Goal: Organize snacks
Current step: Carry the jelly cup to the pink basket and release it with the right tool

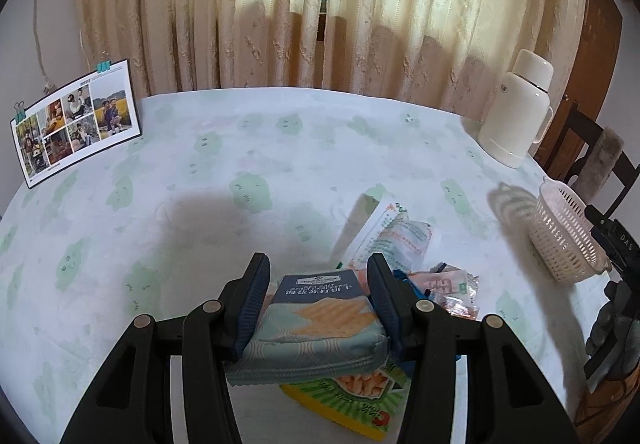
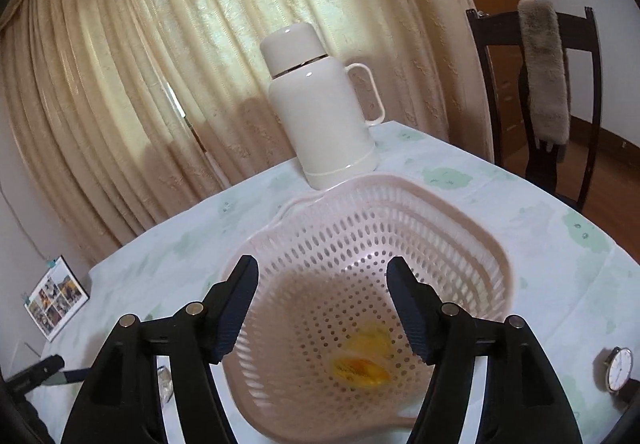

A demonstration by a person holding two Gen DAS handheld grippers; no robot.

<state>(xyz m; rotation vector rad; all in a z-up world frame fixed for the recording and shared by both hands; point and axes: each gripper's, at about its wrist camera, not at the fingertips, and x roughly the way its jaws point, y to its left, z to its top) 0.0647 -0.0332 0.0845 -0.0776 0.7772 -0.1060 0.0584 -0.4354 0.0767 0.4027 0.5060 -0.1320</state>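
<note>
Your left hand-held gripper clamps the cracker packet above the snack pile, ready for carrying. Your right hand-held gripper hangs wide and empty over the basket, where a yellow snack lies.

Home dining room: table under a green-patterned cloth, cream pleated curtains over a window, white thermos jug, clipped family photo collage, dark wooden chair with fur pad, wristwatch lying on the cloth

Perforated matt plastic basket, glossy smooth flask, crinkly foil cracker pkt.
</note>
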